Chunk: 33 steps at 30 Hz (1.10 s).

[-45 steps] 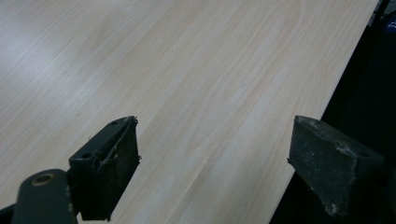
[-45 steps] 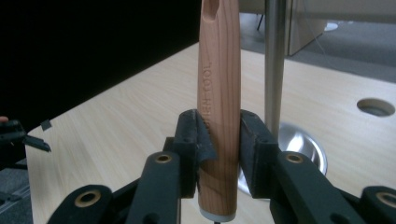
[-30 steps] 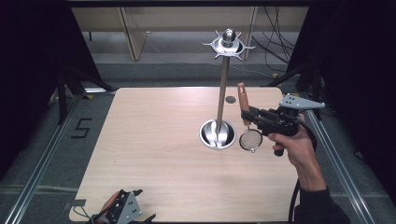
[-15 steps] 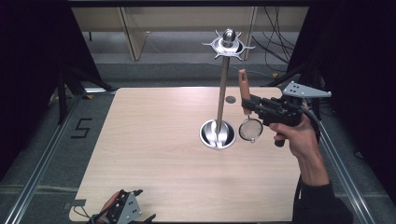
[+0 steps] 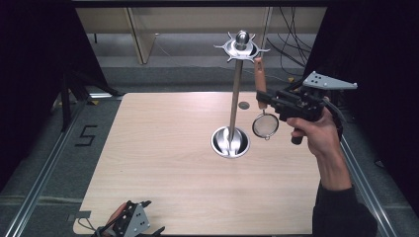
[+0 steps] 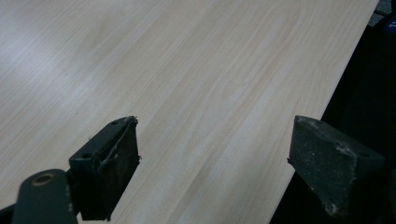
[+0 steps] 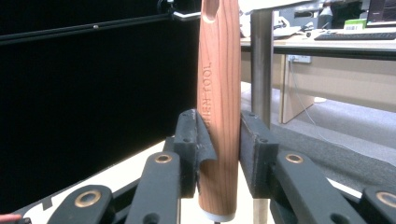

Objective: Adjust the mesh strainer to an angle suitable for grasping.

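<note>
A small mesh strainer [image 5: 265,124] with a wooden handle [image 5: 260,79] hangs upright in the air, handle up, to the right of a steel rack pole [image 5: 235,98]. My right gripper [image 5: 262,101] is shut on that wooden handle [image 7: 218,107], both pads pressing its sides. The handle's hanging hole reaches about the height of the rack's hooked crown [image 5: 241,46]. The rack's round base [image 5: 230,141] stands on the wooden table [image 5: 163,148]. At the table's near left edge my left gripper [image 5: 143,228] rests with its jaws open [image 6: 215,163] over bare wood.
A small round dark spot [image 5: 243,105] lies on the table behind the rack. Metal rails run along the table's left [image 5: 42,173] and right sides. Black curtains flank the scene, and shelving and cables stand behind the table.
My right gripper has risen with the strainer, carrying its handle top from mid-pole height up near the rack's crown. The left gripper has stayed where it was.
</note>
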Available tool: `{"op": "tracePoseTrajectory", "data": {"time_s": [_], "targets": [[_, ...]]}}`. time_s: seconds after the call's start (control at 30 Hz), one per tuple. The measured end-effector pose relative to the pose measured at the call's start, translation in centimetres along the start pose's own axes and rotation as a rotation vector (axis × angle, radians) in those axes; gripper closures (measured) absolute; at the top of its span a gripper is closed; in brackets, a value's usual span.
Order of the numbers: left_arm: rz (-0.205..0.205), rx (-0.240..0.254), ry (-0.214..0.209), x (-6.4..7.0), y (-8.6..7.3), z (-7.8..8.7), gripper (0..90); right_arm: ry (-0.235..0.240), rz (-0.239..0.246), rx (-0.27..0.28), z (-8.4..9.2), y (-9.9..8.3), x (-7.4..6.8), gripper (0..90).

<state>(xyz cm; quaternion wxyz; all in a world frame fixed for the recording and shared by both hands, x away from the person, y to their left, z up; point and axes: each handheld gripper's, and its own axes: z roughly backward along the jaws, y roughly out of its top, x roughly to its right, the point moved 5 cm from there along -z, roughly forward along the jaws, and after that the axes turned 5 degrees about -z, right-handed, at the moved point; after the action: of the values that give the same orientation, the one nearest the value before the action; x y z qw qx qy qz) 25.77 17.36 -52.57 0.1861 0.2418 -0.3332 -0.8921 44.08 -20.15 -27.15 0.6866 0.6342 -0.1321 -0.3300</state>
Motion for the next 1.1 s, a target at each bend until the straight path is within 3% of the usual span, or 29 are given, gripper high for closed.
{"op": "tracePoseTrajectory", "data": {"time_s": [0.17,0.27,0.33,0.57,0.83,0.97,1.03,1.1], "targets": [[0.000,-0.002,-0.001,0.0,0.0,0.0,15.3,-0.010,-0.001,-0.011,-0.4,0.4,0.6,71.5],[0.000,0.000,-0.002,0.0,0.0,0.0,15.3,0.000,-0.035,-0.025,-0.8,0.3,0.7,71.5],[0.000,-0.001,-0.002,0.0,0.0,0.0,15.3,-0.020,-0.010,-0.022,-1.3,0.3,1.0,71.5],[-0.002,-0.005,-0.004,0.0,0.0,0.1,15.3,-0.003,-0.039,-0.045,-2.1,0.1,1.2,71.4],[0.003,0.000,-0.003,0.0,0.0,0.1,15.3,0.009,-0.059,-0.037,-2.7,-0.1,1.4,71.2],[-0.007,-0.010,-0.002,0.0,0.0,0.1,15.3,0.018,-0.037,-0.041,-3.0,-0.3,1.8,70.7],[0.016,0.015,-0.004,0.2,0.1,0.0,15.3,0.018,-0.078,-0.052,-3.0,-0.6,1.7,69.8],[0.009,0.010,-0.001,0.1,0.1,0.0,15.3,0.031,-0.093,-0.047,-3.1,-0.7,1.9,69.2]]}}
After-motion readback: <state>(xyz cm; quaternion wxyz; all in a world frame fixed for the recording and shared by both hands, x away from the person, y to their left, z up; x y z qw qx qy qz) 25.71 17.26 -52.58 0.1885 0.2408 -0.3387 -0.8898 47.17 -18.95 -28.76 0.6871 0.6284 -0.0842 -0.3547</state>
